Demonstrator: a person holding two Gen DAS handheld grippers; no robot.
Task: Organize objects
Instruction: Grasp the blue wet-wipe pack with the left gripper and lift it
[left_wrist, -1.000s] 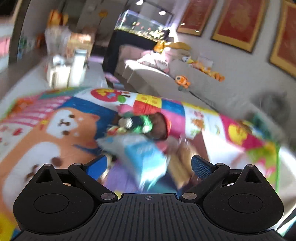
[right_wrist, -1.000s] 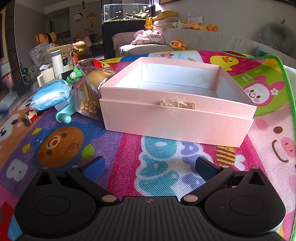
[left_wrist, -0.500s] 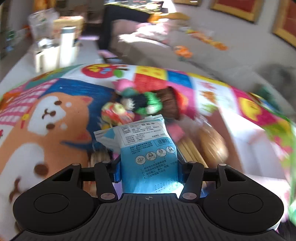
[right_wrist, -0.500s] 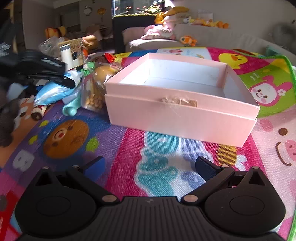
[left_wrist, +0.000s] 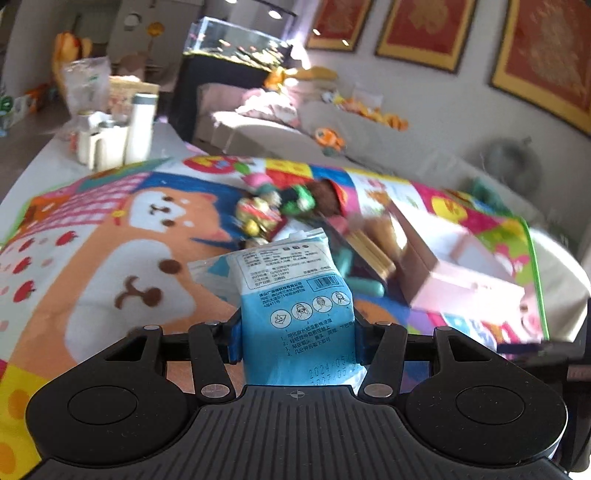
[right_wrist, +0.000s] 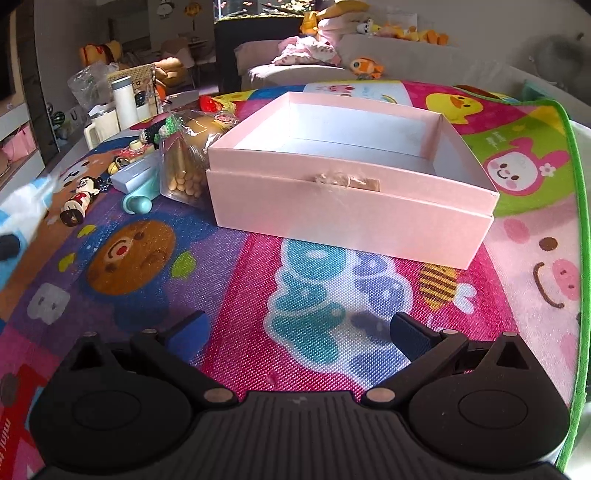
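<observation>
My left gripper is shut on a blue and white wipes packet and holds it above the play mat. The packet's blurred edge shows at the far left of the right wrist view. An open pink box stands empty on the mat; it also shows at the right of the left wrist view. Left of the box lies a pile: a clear bag of snacks, a light blue case, a small figurine. My right gripper is open and empty, low over the mat in front of the box.
A colourful play mat covers the table, with a green edge at the right. A white bottle and a mug stand at the far left. A sofa with toys lies behind.
My left gripper has closed on the blue packet and lifted it away from the pile, to the left. The right gripper has stayed open and nearly still.
</observation>
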